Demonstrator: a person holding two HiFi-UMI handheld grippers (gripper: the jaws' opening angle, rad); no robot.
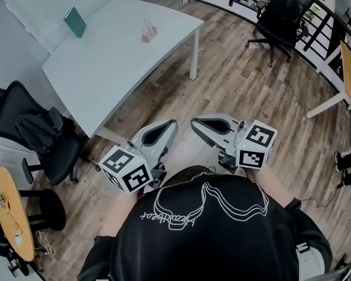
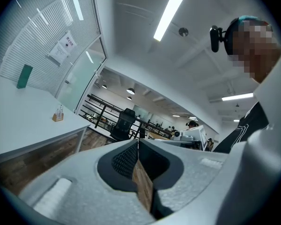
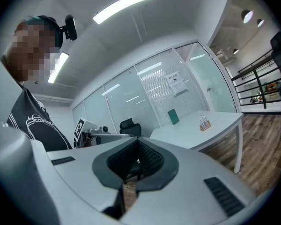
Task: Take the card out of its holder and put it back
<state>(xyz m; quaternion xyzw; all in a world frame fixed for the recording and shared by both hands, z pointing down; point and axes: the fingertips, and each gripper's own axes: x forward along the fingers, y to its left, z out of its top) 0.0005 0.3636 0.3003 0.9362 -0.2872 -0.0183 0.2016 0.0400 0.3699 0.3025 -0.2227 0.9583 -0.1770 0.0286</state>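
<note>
White table (image 1: 123,51) carries the card holder (image 1: 149,33); left gripper (image 1: 174,123) and right gripper (image 1: 193,122) are both clenched empty, well away.

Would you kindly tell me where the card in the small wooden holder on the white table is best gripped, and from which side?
Probably the free top edge of the card, coming down from above: it stands upright, and the wooden holder hides its lower part. It is too small here to tell which way its faces turn.
</note>
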